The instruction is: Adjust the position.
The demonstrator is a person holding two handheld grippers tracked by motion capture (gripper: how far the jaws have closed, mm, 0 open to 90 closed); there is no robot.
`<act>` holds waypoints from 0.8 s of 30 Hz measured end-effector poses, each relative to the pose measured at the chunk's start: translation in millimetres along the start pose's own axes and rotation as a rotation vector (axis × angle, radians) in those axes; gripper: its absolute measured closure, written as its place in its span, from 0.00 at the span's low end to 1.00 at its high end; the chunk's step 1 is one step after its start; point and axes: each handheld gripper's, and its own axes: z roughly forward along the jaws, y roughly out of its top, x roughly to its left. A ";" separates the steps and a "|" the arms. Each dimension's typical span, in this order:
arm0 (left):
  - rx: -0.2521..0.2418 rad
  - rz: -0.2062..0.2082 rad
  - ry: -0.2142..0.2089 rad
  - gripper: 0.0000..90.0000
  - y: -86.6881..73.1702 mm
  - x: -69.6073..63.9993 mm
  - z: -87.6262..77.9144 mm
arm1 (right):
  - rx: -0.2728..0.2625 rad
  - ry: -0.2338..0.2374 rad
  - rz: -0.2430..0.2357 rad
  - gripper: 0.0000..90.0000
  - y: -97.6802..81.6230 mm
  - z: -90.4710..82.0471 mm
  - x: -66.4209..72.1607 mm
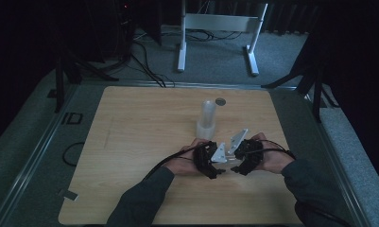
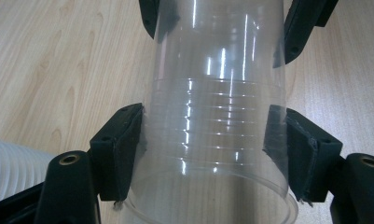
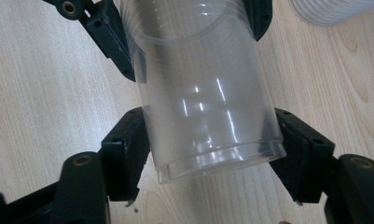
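Both your left claw [image 2: 205, 140] and right claw [image 3: 212, 149] clench the nested clear plastic cups [image 2: 212, 116]: light, slippery, crushable; squeeze gently on the walls.

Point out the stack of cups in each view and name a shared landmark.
High view: the stack of cups stands upright at centre.
Left gripper view: lower-left corner.
Right gripper view: top-right corner.
Shared landmark: the clear cup, central in both gripper views.

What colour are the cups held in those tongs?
The cups are clear, see-through plastic with fine ridges; the left gripper view shows it best.
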 end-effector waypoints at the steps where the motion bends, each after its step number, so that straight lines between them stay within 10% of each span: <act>1: 0.001 -0.002 0.000 0.32 0.1 -0.1 0.0 | 0.000 0.001 0.000 0.39 -0.1 0.0 -0.2; 24: -0.003 -0.023 -0.007 0.22 1.2 -1.3 1.8 | -0.003 0.013 0.007 0.45 -3.6 1.6 -1.4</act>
